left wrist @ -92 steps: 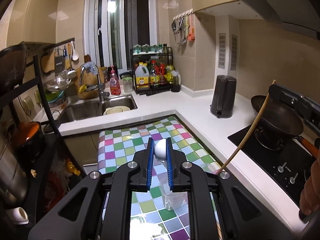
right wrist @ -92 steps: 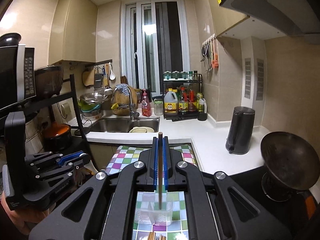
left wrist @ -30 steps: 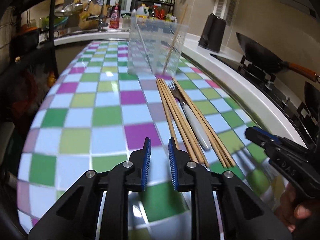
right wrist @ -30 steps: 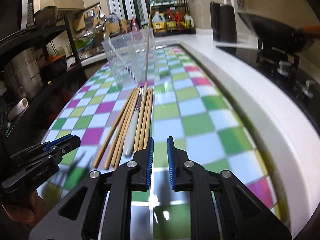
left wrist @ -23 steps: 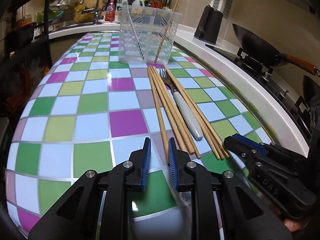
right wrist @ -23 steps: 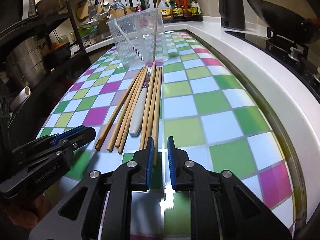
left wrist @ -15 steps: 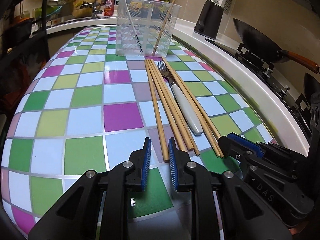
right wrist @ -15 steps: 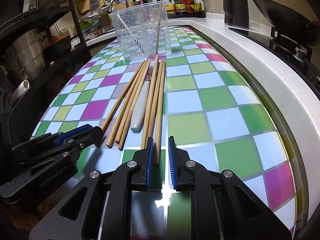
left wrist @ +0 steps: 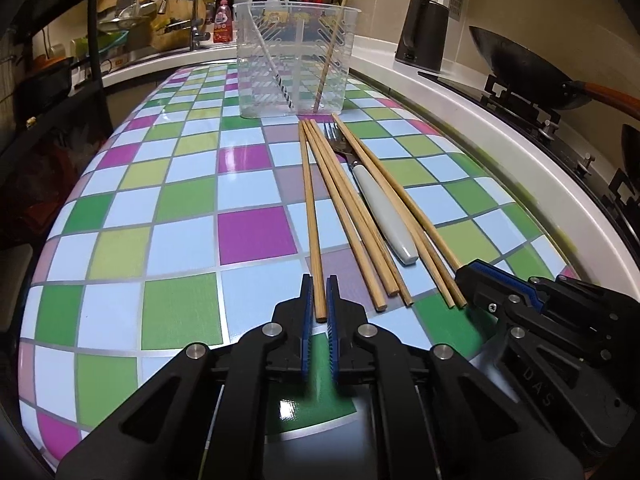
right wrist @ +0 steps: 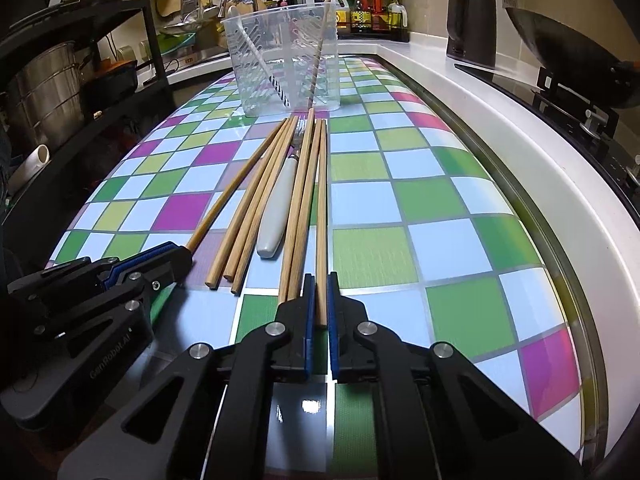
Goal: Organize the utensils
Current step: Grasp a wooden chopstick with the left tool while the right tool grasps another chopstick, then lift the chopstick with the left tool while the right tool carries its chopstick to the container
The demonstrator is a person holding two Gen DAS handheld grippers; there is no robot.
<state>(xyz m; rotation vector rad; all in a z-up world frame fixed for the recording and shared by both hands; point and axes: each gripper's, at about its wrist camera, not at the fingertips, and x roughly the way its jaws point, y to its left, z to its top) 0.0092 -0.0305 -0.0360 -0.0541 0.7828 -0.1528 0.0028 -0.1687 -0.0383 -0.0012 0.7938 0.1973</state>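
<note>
Matt wooden chopsticks (left wrist: 312, 208), a fork (left wrist: 380, 208) with smooth glossy handle, clear plastic holder (left wrist: 294, 60), glossy checked bench (left wrist: 160, 200)

On the worktop (left wrist: 172, 216) a holder (left wrist: 294, 60) stood at the far end, with a spoon (left wrist: 262, 46) leaning in its left part and one chopstick (left wrist: 332, 40) leaning in its right. Nearer, loose chopsticks (left wrist: 352, 216) lay side by side, running near to far, with a fork (left wrist: 378, 200) among them. The left gripper (left wrist: 316, 312) sat at the near end of the leftmost chopstick (left wrist: 310, 208), the right gripper (right wrist: 320, 308) at the rightmost chopstick (right wrist: 321, 200). A kettle (left wrist: 424, 32) and a wok (left wrist: 520, 68) stood far right.
</note>
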